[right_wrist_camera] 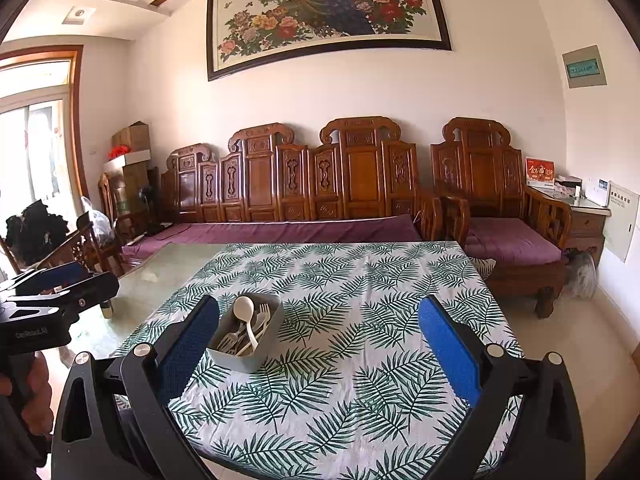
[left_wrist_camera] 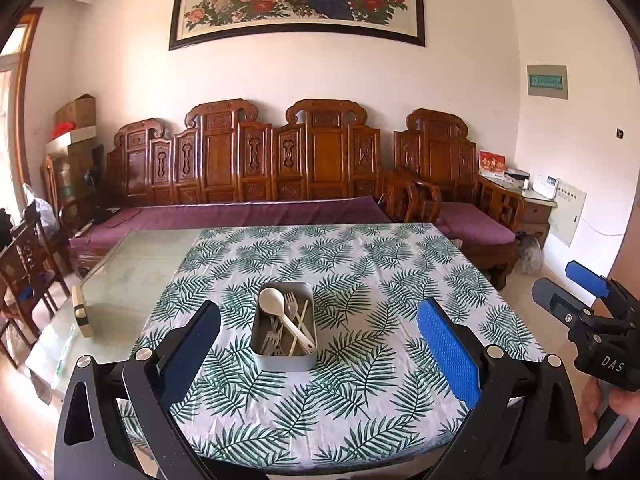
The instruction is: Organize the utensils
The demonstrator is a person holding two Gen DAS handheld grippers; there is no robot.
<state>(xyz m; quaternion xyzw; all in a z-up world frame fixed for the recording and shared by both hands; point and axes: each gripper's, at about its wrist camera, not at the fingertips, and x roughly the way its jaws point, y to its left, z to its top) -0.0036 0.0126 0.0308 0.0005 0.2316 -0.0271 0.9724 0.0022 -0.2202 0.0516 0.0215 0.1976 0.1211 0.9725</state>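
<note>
"DAS" on right tongs [left_wrist_camera: 568,292]

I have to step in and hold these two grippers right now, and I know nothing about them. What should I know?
Left gripper: open, holding nothing, held above the near table edge.
Right gripper: open, holding nothing, alongside it.
The grey container sits on the leaf-print tablecloth, with the white spoon, forks and chopsticks all jumbled inside.
Done: every utensil in view is in the container.
Left: possibly sorting them; nothing is gripped.
</note>
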